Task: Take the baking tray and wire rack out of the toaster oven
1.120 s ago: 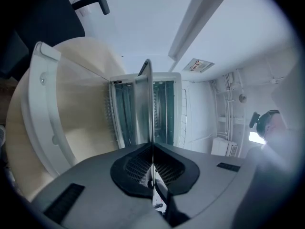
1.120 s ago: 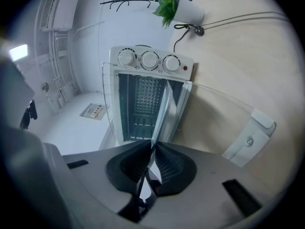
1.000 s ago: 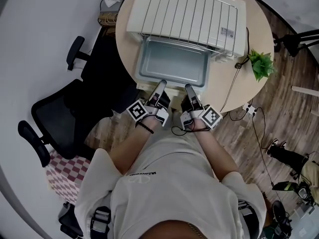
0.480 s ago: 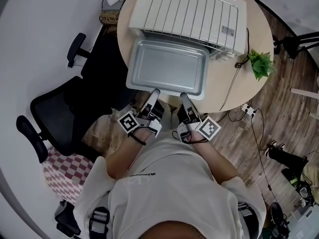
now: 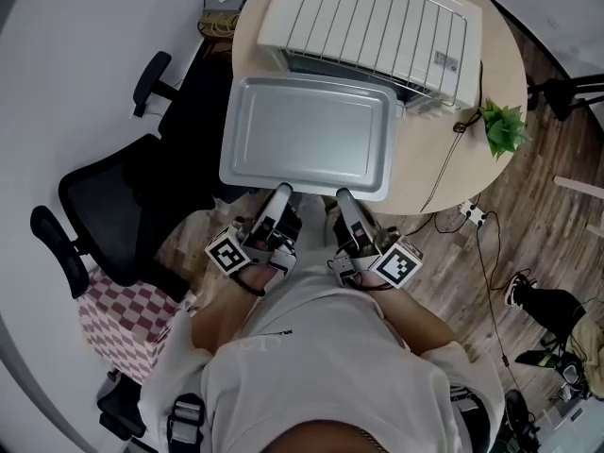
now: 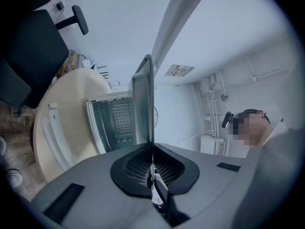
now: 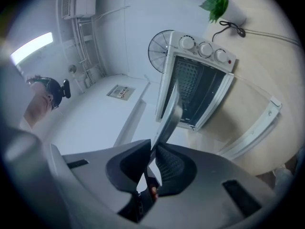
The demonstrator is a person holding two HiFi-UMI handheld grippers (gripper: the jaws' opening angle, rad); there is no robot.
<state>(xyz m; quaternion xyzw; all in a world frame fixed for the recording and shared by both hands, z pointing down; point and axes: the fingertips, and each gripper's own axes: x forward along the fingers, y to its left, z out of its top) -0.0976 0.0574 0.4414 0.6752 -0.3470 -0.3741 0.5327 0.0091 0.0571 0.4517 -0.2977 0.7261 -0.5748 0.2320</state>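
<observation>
The grey baking tray (image 5: 307,135) hangs level above the table's near edge, fully outside the white toaster oven (image 5: 368,26). My left gripper (image 5: 280,192) is shut on the tray's near rim at the left. My right gripper (image 5: 342,196) is shut on the same rim at the right. In the left gripper view the tray (image 6: 143,99) runs edge-on out of the gripper (image 6: 152,157). In the right gripper view the tray's rim (image 7: 169,116) sits clamped in the gripper (image 7: 153,156). The oven (image 6: 112,123) stands open, its door (image 6: 52,137) folded down. A grid pattern shows inside the oven; I cannot tell whether it is the wire rack.
The oven stands on a round beige table (image 5: 491,74) with a small green plant (image 5: 500,125) and a cable at its right edge. A black office chair (image 5: 104,206) and a checkered seat (image 5: 123,319) stand to the left. More cables lie on the wood floor (image 5: 472,215).
The tray has slid fully out of the oven toward the person and risen. Both grippers drew back with it, keeping their hold on its near rim.
</observation>
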